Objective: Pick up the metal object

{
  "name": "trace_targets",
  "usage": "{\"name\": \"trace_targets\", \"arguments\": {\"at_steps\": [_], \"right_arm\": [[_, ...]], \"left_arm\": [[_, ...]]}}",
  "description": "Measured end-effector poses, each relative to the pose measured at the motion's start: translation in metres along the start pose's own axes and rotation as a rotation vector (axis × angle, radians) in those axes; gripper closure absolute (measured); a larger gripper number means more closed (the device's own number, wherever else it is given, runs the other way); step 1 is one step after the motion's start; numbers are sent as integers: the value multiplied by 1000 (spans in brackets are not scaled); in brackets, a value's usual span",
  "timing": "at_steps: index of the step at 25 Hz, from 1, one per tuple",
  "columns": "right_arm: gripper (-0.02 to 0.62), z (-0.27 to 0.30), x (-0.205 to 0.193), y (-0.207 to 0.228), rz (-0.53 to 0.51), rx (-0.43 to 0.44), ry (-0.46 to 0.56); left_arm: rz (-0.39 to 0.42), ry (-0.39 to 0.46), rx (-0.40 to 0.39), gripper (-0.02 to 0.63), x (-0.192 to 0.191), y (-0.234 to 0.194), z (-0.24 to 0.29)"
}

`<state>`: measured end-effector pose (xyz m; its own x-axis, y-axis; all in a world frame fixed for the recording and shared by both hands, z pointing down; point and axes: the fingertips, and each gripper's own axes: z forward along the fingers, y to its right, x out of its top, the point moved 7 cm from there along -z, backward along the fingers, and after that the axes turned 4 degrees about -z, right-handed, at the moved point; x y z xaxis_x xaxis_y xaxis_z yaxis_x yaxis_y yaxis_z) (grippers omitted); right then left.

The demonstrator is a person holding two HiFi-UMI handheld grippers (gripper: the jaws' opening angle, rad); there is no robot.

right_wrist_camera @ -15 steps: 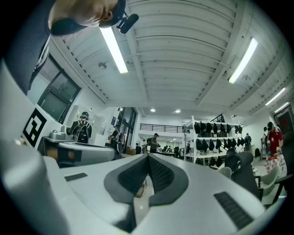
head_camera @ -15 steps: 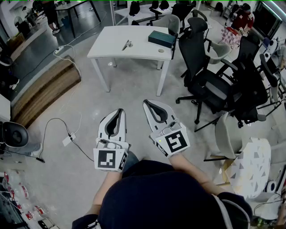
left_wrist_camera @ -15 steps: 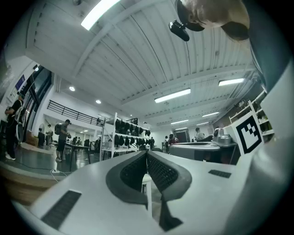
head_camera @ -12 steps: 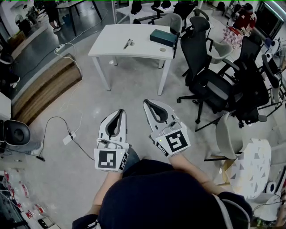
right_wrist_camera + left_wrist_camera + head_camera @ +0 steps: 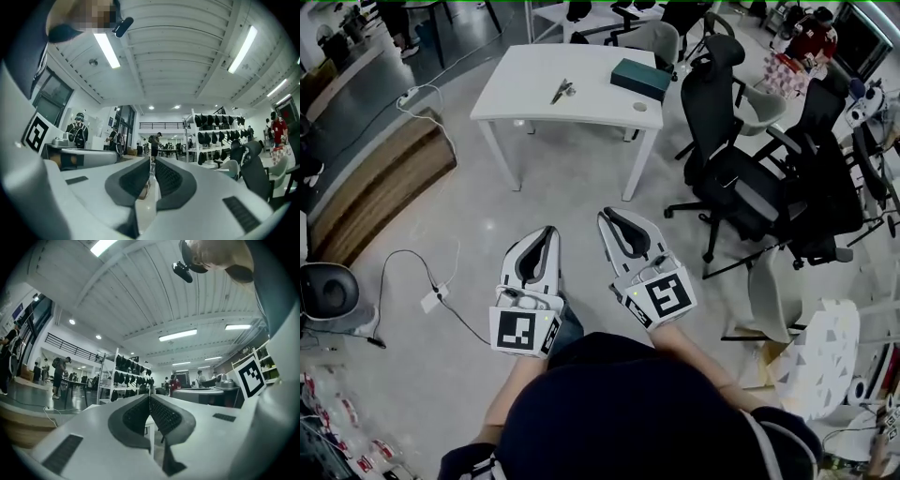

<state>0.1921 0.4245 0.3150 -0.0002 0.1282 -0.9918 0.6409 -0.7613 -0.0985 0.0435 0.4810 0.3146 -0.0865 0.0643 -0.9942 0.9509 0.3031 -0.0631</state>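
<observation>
Fingers point(image 5: 645, 234) well apart from metal object point(image 5: 562, 91)

White table point(image 5: 581, 94) upper centre of head view, with a teal box point(image 5: 641, 79) on its right end. Black office chairs point(image 5: 741, 183) crowd the right side. Grey chair point(image 5: 654, 42) behind the table at top. Wooden step point(image 5: 380, 183) at left edge. White cable point(image 5: 441, 281) runs over the grey floor point(image 5: 572, 197) to a small white plug block point(image 5: 430, 300), lower left. White patterned panel point(image 5: 820, 356) lower right. Right gripper view: rack of dark hanging items point(image 5: 220, 124) at right, unclear what they are. Strip light point(image 5: 107, 49) on the ceiling, upper left.
</observation>
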Motion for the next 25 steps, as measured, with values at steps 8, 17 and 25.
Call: {"name": "trace_targets", "arguments": {"at_steps": [8,17,25], "right_arm": [[534,132,-16,38,102,-34,-17],[468,238,-32,51,154,-122,-46],[466,264,-46,65,158,-174,-85]], "left_arm": [[20,10,-61,578,12,-116,92],[-6,1,-138,578,11,-221,159],[-50,-17,-201,578,-6,-245,190]]}}
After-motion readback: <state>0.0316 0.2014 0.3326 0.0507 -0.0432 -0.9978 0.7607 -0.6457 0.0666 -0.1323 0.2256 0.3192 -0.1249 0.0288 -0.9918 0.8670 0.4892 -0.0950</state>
